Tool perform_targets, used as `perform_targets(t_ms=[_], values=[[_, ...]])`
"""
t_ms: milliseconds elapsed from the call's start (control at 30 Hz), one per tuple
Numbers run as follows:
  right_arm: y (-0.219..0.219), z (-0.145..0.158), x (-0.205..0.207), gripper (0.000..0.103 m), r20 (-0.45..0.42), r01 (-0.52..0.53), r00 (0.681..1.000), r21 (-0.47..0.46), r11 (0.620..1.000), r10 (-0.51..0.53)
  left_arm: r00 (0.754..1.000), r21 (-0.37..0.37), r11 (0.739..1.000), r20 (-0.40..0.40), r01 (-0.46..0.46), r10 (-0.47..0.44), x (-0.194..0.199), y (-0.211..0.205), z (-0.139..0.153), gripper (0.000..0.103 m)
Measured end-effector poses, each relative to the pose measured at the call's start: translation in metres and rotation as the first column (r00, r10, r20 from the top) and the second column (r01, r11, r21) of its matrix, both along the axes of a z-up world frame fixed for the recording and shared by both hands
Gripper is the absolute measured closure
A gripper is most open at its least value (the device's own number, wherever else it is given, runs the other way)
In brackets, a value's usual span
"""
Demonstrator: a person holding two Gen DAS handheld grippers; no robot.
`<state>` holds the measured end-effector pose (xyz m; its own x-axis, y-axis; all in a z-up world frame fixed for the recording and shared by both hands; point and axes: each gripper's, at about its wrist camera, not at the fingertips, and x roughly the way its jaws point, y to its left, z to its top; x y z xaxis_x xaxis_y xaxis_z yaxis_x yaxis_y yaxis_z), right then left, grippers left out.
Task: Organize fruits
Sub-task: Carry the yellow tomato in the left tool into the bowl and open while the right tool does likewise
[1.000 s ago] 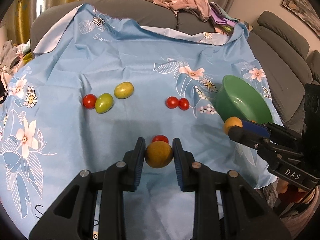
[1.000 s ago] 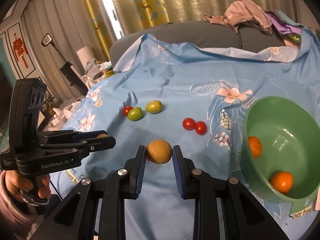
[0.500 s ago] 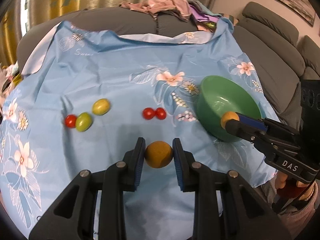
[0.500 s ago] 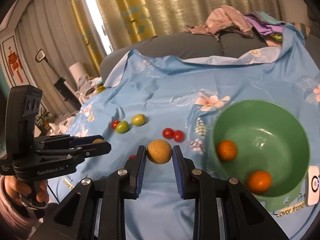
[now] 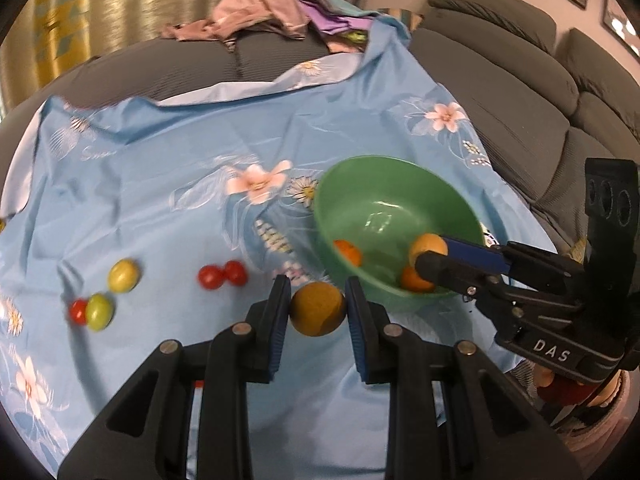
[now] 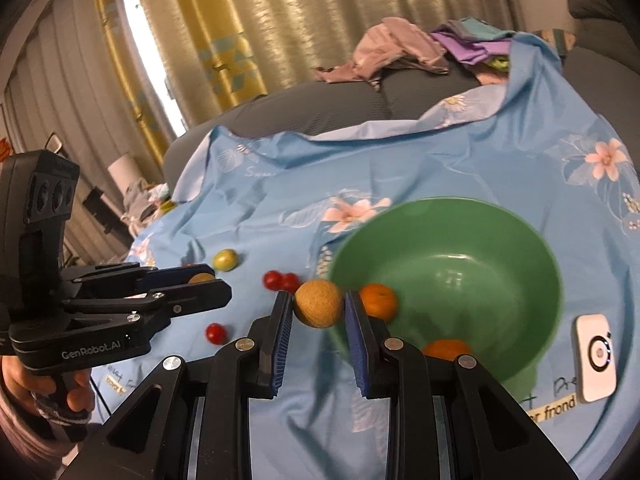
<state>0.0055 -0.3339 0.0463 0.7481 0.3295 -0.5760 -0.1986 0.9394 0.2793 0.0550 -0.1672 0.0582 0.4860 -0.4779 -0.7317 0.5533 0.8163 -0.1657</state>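
My left gripper is shut on a brown-yellow round fruit, held above the blue cloth just left of the green bowl. My right gripper is shut on a second brown-yellow fruit at the bowl's near-left rim; it shows in the left wrist view over the bowl. Two oranges lie in the bowl. On the cloth lie two red tomatoes, a yellow-green fruit, a green fruit beside a tomato, and another tomato.
The floral blue cloth covers a grey sofa seat, with a pile of clothes on the backrest behind. A white device lies on the cloth right of the bowl. More grey sofa cushions stand to the right.
Both grippers have moved right toward the green bowl, each still holding its fruit. The right gripper's fruit is now at the bowl's rim.
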Motion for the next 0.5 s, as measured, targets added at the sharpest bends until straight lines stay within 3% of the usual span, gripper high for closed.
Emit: perform_targets(t_ms=[500], values=[[-0.043,-0.011,0.008,0.074,-0.024,0.115,0.993,-0.002,0.993,-0.115,0.992,0.029,0.992,-0.025,0.121,-0.120,0.027,-0.068,-0.011,0.075]])
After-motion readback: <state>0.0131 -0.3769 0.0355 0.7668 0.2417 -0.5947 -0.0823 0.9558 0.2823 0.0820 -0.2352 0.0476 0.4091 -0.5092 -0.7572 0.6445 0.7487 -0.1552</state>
